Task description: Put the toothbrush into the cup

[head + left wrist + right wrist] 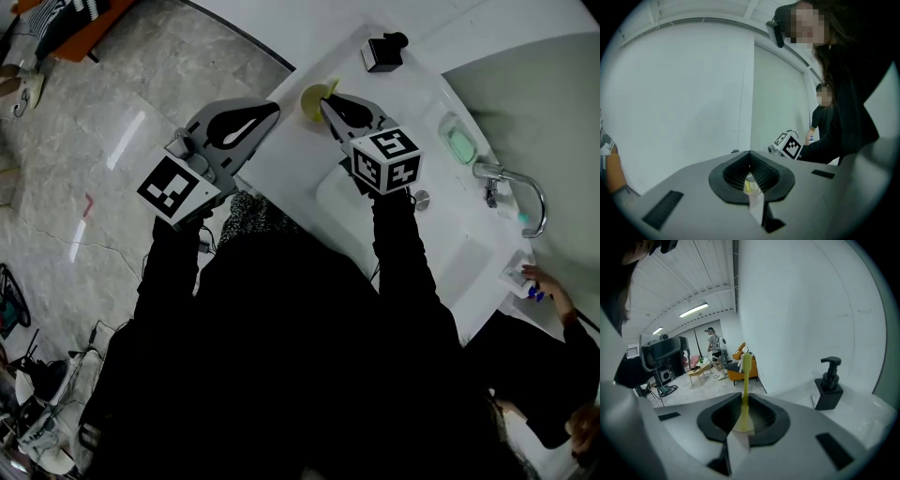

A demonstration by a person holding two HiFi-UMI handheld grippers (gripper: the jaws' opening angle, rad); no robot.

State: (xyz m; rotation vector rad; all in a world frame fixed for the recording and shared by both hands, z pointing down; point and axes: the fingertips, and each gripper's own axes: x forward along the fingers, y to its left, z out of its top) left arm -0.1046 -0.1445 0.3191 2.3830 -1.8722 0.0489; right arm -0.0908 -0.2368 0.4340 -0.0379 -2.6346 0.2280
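A yellow-green cup (312, 103) stands on the white counter (281, 159) near its far left end. My right gripper (327, 102) reaches right up to the cup and is shut on a yellow toothbrush (745, 380). The toothbrush runs out forward between the jaws to its head (746, 360), and its tip (331, 88) shows over the cup's rim. My left gripper (274, 110) hangs at the counter's left edge, a little left of the cup and apart from it. In the left gripper view it (750, 161) is shut; a small yellowish bit shows in the gap and I cannot tell what it is.
A black soap dispenser (382, 52) stands behind the cup, also seen from the right gripper (828, 389). The sink basin (342, 211) lies under my right arm. Farther right are a green soap dish (460, 143), the tap (514, 190) and another person's hand (548, 284). Marble floor (94, 159) lies left.
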